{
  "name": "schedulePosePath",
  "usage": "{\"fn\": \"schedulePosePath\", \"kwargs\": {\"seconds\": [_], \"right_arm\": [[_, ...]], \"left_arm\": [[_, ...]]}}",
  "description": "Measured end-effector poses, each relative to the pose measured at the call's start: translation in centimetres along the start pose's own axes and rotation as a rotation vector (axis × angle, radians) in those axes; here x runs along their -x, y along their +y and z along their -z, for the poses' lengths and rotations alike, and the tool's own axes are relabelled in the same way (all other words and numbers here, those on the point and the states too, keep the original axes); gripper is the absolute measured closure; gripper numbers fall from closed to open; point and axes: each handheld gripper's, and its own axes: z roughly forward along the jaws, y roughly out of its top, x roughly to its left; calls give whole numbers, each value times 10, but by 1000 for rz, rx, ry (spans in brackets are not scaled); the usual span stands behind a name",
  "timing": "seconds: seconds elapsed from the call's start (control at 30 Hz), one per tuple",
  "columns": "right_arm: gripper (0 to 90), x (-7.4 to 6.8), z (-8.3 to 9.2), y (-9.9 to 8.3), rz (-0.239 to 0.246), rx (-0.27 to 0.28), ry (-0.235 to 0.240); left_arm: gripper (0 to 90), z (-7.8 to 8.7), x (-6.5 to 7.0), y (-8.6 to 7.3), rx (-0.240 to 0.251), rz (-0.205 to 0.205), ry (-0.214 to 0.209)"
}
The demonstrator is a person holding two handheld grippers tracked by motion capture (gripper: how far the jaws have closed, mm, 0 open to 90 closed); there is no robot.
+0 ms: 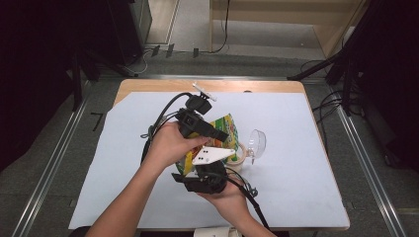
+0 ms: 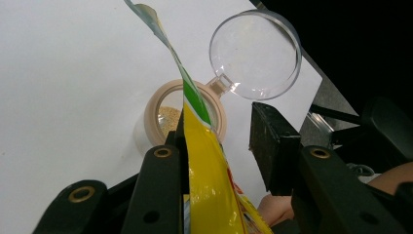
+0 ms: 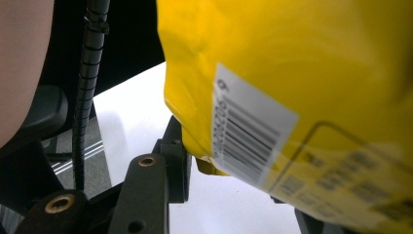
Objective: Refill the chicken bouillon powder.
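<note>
A yellow and green bag [image 1: 225, 128] is held tilted over a small tan-rimmed jar [image 1: 240, 154] with pale grains inside. The jar's clear hinged lid [image 1: 257, 142] stands open to its right. My left gripper [image 1: 212, 132] reaches in from the left. In the left gripper view the bag [image 2: 204, 170] lies against one pad, the other pad [image 2: 272, 146] stands apart from it, and the jar [image 2: 156, 107] and lid [image 2: 254, 51] sit beyond. My right gripper [image 1: 200, 170] is shut on the bag's bottom end [image 3: 302, 73]. One of its fingers [image 3: 178, 161] presses the corner and the other is hidden.
A pale sheet [image 1: 296, 173] covers the wooden table [image 1: 148, 85]. Cables trail from both grippers across the sheet near the front. Dark stands and floor cables surround the table on both sides.
</note>
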Motion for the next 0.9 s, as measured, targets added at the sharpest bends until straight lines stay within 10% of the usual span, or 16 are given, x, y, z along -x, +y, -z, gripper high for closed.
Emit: {"fn": "schedulePosePath", "kwargs": {"seconds": [0.9], "right_arm": [[613, -1, 1, 2, 0, -2, 1]], "left_arm": [[667, 1, 0, 0, 5, 4, -5]]}}
